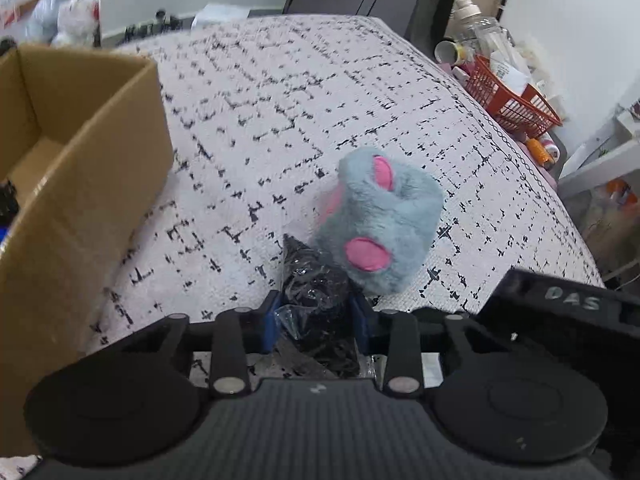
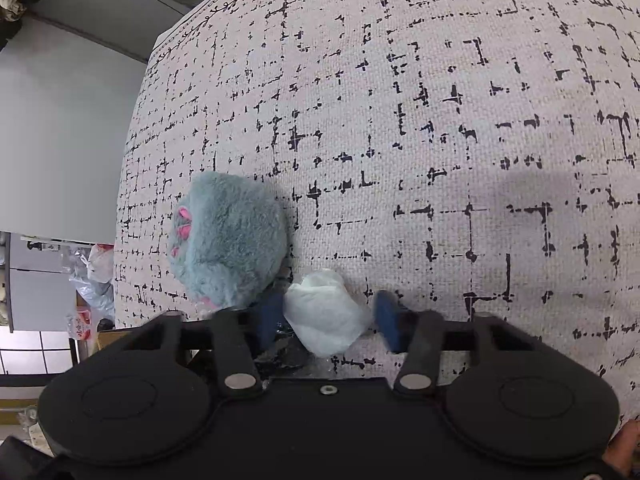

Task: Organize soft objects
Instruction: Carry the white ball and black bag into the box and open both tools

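A fluffy grey-blue plush [image 1: 380, 220] with pink patches lies on the patterned cloth [image 1: 260, 120]. Just in front of it sits a black bundle in crinkled clear plastic [image 1: 316, 292]. My left gripper [image 1: 316, 320] is shut on that bundle, a blue pad on each side. In the right wrist view the same plush [image 2: 228, 240] lies at the left. Beside it a white soft wad [image 2: 326, 312] fills the gap of my right gripper [image 2: 328, 320], whose blue pads meet its sides. The right gripper's black body [image 1: 560, 312] shows at the lower right of the left wrist view.
An open cardboard box [image 1: 80, 152] stands on the cloth at the left. Past the cloth's right edge are a red basket [image 1: 508, 96] of bottles and clutter. The cloth [image 2: 440, 120] stretches bare ahead of the right gripper; its edge falls away at the left.
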Demonstrator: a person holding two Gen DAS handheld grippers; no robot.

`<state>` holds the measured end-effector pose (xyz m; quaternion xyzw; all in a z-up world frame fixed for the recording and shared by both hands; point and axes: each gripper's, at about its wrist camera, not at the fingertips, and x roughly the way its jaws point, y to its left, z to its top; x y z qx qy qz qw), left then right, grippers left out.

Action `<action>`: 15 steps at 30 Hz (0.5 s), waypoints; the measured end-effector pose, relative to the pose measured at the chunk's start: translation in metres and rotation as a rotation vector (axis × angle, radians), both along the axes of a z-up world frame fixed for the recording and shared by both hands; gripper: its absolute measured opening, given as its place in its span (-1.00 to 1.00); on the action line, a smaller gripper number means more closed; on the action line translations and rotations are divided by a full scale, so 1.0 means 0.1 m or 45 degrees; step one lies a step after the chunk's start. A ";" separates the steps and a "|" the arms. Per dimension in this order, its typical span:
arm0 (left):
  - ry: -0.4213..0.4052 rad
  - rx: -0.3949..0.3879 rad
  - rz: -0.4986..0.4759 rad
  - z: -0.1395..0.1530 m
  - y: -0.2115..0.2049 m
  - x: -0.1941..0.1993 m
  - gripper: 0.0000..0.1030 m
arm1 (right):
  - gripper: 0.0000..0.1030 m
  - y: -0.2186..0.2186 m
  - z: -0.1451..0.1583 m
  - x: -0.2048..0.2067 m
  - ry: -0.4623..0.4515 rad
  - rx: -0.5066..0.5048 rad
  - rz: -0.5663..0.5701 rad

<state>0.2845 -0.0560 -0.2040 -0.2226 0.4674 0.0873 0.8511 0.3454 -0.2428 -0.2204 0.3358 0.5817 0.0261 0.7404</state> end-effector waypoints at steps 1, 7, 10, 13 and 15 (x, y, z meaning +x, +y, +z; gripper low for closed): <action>0.002 -0.008 0.001 0.01 0.00 -0.01 -0.37 | -0.08 -0.01 0.00 0.00 -0.003 0.006 -0.003; -0.014 -0.010 0.025 0.16 0.04 -0.11 -0.39 | -0.10 -0.06 0.12 -0.07 -0.062 0.031 -0.008; -0.038 0.003 0.031 0.28 0.07 -0.19 -0.39 | -0.10 -0.07 0.17 -0.11 -0.079 0.046 -0.004; -0.072 0.013 0.036 0.41 0.10 -0.28 -0.39 | -0.10 -0.06 0.26 -0.17 -0.111 0.055 0.006; -0.092 0.023 0.036 0.50 0.13 -0.34 -0.39 | -0.10 -0.06 0.32 -0.20 -0.136 0.060 0.010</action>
